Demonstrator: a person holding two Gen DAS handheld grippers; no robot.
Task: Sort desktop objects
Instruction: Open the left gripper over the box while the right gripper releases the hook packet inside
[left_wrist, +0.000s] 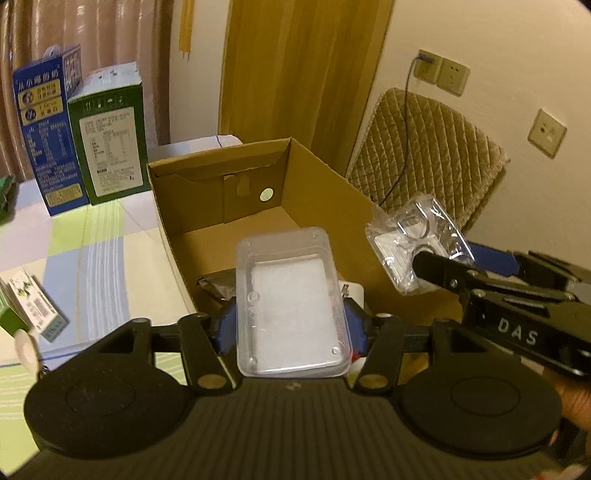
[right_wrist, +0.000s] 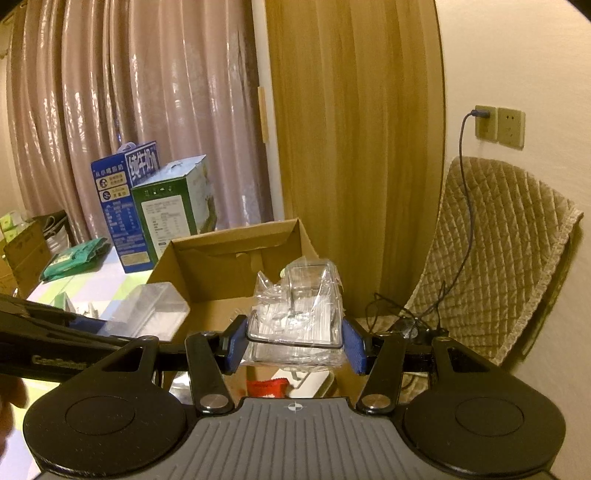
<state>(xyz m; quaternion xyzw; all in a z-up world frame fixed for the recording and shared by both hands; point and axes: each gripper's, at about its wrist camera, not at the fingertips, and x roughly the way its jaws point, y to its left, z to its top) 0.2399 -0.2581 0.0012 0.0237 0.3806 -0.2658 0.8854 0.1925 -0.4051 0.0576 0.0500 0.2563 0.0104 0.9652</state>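
**Left wrist view: two clear cases held over an open carton**

Left claw (left_wrist: 291, 325) has a flat clear plastic case (left_wrist: 291, 299) between its blue pads; whether they still press it cannot be told. The case's long axis runs straight ahead, over the cardboard box (left_wrist: 221, 206) on the checked surface (left_wrist: 103, 258). Right claw (right_wrist: 295, 345) is clenched on a crinkled clear packet (right_wrist: 299, 317), upright above the box's right wall.

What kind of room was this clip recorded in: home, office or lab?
Most likely a home, perhaps a living or dining room. Long curtains hang behind a table with a pastel checked cloth, a chair with a quilted cover stands by the wall, and milk cartons stand on the table.
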